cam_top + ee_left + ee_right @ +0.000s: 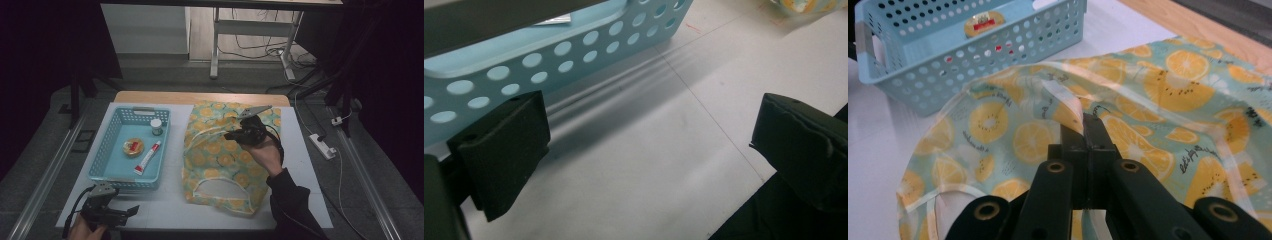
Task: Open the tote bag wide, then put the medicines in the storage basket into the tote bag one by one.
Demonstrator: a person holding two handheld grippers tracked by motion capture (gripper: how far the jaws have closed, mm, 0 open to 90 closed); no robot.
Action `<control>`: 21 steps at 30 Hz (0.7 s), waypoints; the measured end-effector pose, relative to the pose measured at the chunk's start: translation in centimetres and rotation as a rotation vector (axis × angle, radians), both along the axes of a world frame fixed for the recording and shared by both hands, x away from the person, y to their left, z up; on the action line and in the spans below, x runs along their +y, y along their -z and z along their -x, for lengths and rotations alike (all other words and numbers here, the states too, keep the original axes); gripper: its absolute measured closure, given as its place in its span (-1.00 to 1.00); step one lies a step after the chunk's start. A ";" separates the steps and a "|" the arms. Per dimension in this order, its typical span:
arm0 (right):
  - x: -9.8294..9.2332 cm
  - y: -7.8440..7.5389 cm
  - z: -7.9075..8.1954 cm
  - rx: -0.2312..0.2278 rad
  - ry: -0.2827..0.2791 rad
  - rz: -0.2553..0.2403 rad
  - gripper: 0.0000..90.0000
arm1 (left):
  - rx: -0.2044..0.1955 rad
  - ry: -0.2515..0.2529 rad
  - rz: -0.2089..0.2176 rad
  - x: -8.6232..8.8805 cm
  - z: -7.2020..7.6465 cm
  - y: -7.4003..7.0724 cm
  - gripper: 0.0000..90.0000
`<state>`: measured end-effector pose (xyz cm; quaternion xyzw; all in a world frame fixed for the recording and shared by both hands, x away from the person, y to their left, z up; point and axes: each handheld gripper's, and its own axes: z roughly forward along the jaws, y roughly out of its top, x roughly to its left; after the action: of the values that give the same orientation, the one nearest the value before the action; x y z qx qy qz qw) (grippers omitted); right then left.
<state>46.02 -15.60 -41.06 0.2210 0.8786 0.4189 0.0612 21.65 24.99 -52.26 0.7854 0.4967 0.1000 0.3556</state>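
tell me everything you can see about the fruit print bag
The bag is thin, soft cloth, pale green with orange-slice print and pale trim. It lies crumpled on the white table right of the blue basket, its handle loop toward the person. The right tongs are shut on a fold of its upper layer, which rises off the rest.

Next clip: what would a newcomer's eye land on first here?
The lemon-print cloth bag spread across the table's middle, with the right gripper shut on a fold of its fabric. Next, the light blue basket at left, holding a tube, a round tin and a small jar.
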 end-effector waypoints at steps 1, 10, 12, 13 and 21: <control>0.0 -0.2 -0.1 -0.003 0.003 -0.002 1.00 | 0.000 0.000 0.000 0.0 0.0 0.0 -0.94; 0.3 -1.2 -0.4 -0.032 0.021 -0.008 1.00 | 0.001 0.000 0.007 0.1 0.0 0.0 -0.94; 0.3 -1.2 -0.4 -0.034 0.024 -0.009 1.00 | -0.001 -0.003 0.008 0.1 0.0 0.0 -0.94; 0.2 -1.2 -0.4 -0.034 0.026 -0.008 1.00 | -0.003 -0.005 0.008 0.1 0.0 0.0 -0.94; 0.2 -0.8 -0.4 -0.036 0.021 0.002 1.00 | -0.003 -0.020 0.024 0.4 0.1 0.0 -0.96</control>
<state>46.38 -15.38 -40.29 0.2228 0.8754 0.4210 0.0817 21.59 25.35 -52.22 0.7759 0.5052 0.0990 0.3647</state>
